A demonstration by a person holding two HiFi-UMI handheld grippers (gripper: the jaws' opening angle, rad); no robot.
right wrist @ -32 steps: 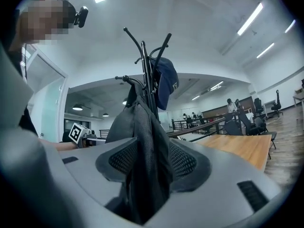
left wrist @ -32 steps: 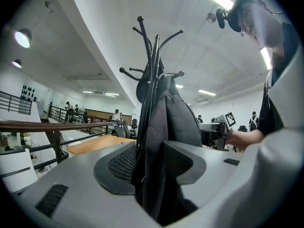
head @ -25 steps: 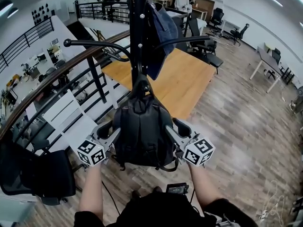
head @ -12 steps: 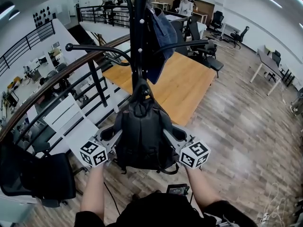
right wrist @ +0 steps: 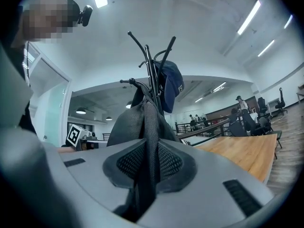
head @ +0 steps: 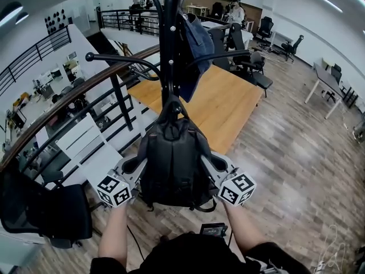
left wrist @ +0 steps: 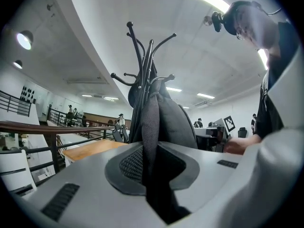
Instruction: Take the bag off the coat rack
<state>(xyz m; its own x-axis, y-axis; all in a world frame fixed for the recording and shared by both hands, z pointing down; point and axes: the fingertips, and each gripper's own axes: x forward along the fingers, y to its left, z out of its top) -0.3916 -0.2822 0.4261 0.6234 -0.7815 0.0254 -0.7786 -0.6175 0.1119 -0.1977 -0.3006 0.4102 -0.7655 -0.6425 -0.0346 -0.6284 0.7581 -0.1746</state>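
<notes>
Grippers closing on bag; jacket hangs above.

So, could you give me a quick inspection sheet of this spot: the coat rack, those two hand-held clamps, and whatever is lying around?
Surface: wood-plank floor.
Job's things: black backpack hangs from the coat rack.
Clutter: blue garment hangs higher on the same rack.
Grippers: left gripper and right gripper have just been closing; each pinches one side of the backpack.
Cables: thin dark cable below the left forearm.
Surroundings: railing, wooden table, office chairs, people far off.
</notes>
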